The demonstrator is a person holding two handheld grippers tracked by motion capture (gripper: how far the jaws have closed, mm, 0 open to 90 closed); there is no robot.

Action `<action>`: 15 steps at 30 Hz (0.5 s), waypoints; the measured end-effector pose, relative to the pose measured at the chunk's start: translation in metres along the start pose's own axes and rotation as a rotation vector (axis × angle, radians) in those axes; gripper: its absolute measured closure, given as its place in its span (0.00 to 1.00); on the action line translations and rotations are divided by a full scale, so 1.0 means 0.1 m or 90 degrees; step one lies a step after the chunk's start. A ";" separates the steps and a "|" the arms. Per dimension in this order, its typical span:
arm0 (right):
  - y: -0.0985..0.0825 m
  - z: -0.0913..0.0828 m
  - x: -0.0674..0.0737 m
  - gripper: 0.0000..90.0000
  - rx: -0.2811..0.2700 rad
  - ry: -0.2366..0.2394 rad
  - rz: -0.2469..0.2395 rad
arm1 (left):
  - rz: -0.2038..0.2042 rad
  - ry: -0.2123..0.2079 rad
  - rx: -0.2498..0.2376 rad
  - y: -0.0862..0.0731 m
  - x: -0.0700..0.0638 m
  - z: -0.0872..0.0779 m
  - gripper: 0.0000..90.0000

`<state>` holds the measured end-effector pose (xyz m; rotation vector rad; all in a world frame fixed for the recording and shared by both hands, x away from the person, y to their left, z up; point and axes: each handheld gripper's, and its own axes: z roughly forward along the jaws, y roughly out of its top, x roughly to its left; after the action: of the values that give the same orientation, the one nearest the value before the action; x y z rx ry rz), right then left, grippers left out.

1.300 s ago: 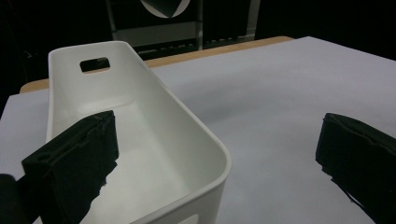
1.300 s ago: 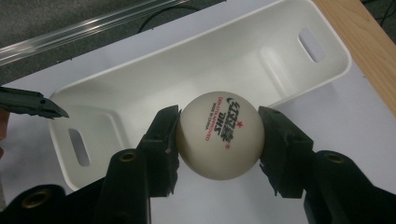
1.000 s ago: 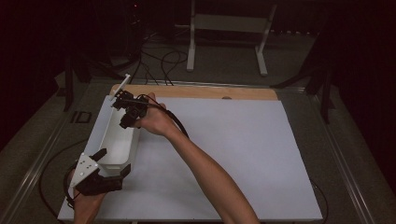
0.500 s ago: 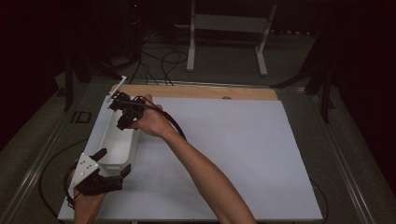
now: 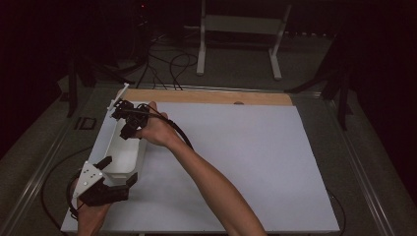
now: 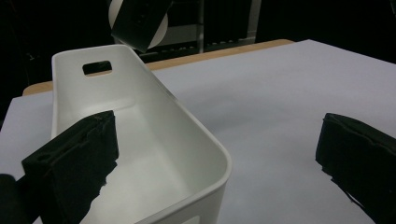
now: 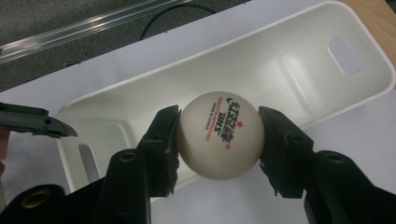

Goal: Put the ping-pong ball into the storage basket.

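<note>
One ball (image 7: 220, 136) sits clamped between the fingers of my right gripper (image 7: 218, 140), and what matters is that the white bin (image 5: 123, 152) lies directly beneath it. In the right gripper view the ball hangs over the bin's open cavity, towards one long wall, well clear of the floor of the bin. The bin's long axis runs away from me along the left edge of the white surface (image 5: 236, 162), with a handle slot at each end. My right arm reaches across from the lower right, and the right gripper hovers over the far end, pointing downward. My left gripper (image 5: 105, 184) is at the near end of the bin, its fingers spread apart either side of the near corner; I cannot tell if either touches the wall. I judge the next move a plain release, since the ball is already over the opening
</note>
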<state>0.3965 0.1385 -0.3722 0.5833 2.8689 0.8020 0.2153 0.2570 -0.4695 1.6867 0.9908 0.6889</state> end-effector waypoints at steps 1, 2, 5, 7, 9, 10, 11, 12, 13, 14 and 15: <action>0.00 0.01 0.00 0.56 0.000 -0.001 -0.002 | 0.000 0.000 0.000 0.00 0.00 0.00 0.00; 0.00 0.02 0.00 0.56 0.002 0.001 -0.003 | 0.000 0.000 0.000 0.00 0.00 0.00 0.00; 0.00 0.03 0.02 0.56 0.003 -0.001 -0.003 | 0.001 0.000 0.001 0.00 0.00 0.00 0.00; 0.01 0.05 0.05 0.56 0.005 0.000 -0.008 | 0.001 -0.001 0.001 0.00 0.00 0.00 0.00; 0.02 0.06 0.06 0.56 0.006 0.003 -0.013 | 0.000 0.000 0.000 0.00 0.00 0.00 0.00; 0.02 0.07 0.07 0.56 0.005 0.003 -0.010 | 0.000 0.000 0.000 0.00 0.00 0.00 0.00; 0.02 0.07 0.07 0.56 0.005 0.003 -0.010 | 0.000 0.000 0.000 0.00 0.00 0.00 0.00; 0.02 0.08 0.08 0.56 0.006 0.003 -0.012 | 0.000 0.000 0.000 0.00 0.00 0.00 0.00; 0.03 0.09 0.09 0.56 0.008 0.005 -0.013 | 0.000 -0.001 0.000 0.00 0.00 0.00 0.00; 0.03 0.10 0.10 0.56 0.010 0.005 -0.014 | 0.000 -0.001 0.000 0.00 0.00 0.00 0.00; 0.03 0.11 0.10 0.56 0.010 0.005 -0.016 | 0.000 0.000 0.000 0.00 0.00 0.00 0.00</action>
<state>0.3902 0.1498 -0.3800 0.5461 2.8858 0.7803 0.2152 0.2568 -0.4695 1.6872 0.9906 0.6882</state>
